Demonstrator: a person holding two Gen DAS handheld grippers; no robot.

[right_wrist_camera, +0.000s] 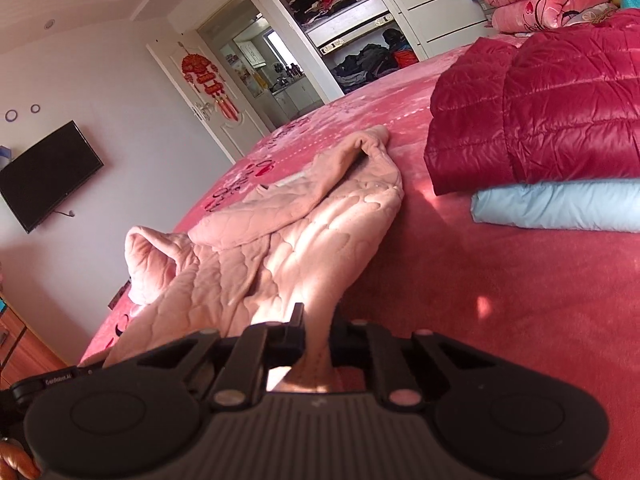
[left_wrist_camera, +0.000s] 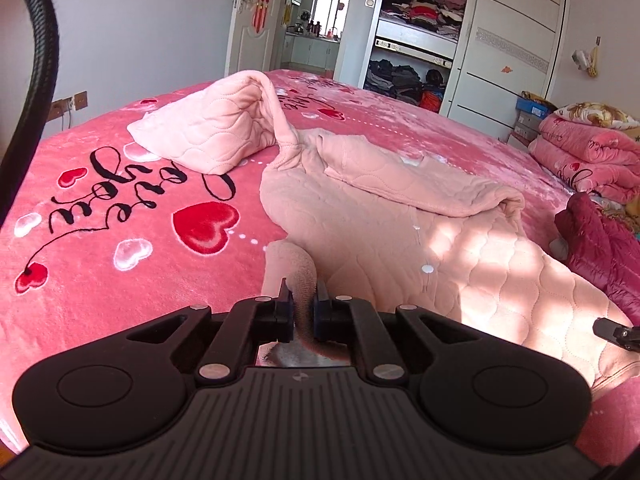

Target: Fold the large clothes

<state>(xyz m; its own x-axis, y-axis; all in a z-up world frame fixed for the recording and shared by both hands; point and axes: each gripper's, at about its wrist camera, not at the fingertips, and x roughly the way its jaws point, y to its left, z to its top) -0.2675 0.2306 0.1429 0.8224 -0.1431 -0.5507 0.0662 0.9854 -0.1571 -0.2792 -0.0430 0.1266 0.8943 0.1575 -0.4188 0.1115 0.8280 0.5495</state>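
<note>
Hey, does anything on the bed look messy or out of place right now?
Only the pink garment: it lies crumpled, one sleeve humped up and its top flopped over. Both grippers pinch its near edge. The folded jackets look tidy.

Pale pink quilted garment (left_wrist_camera: 400,236) lies rumpled on bed

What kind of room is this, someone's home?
Most likely a home bedroom: a bed with a pink heart blanket, an open wardrobe stacked with clothes, and a wall-mounted TV.
</note>
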